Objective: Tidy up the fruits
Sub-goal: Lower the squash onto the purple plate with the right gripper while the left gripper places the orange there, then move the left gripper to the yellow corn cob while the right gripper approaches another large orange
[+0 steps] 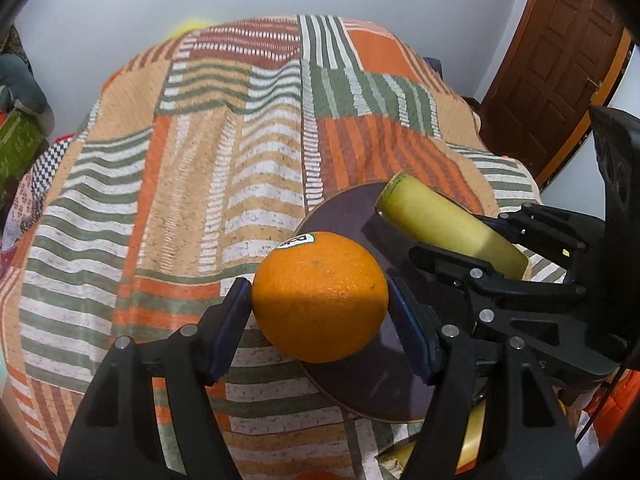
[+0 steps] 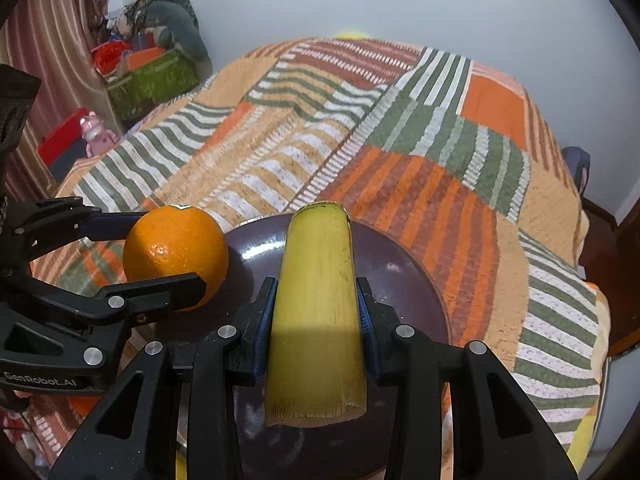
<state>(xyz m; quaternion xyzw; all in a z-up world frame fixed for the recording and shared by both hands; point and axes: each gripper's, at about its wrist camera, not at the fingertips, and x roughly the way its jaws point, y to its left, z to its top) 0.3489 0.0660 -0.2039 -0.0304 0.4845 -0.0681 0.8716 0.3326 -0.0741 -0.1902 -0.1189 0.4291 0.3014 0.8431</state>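
- The left gripper [image 1: 320, 304] points steeply down over the bed, its blue pads pinching the orange [image 1: 320, 300] from both sides, jaws spread about as wide as the fruit
- In the left wrist view the orange sits dead centre, sticker at its 12 o'clock, hanging over the near-left rim of the dark plate [image 1: 348, 208]
- The right gripper [image 2: 316, 320] is tilted down too, jaws drawn in close and clamped on the yellow-green stalk piece [image 2: 316, 312], which looks like a cut length of cane
- The stalk piece runs straight along the fingers from 6 to 12 o'clock in the right wrist view, both cut ends showing, above the middle of the dark plate
- From the left wrist view the right gripper comes in at 3 o'clock, the stalk piece slanting toward 11 o'clock over the plate's far edge
- From the right wrist view the left gripper enters at 9 o'clock, the orange just beside the stalk piece, a little apart
- The plate rests on the striped patchwork bedspread [image 2: 400, 160]
- At 10 o'clock in the right wrist view, a green box [image 2: 156, 80] stands by the wall
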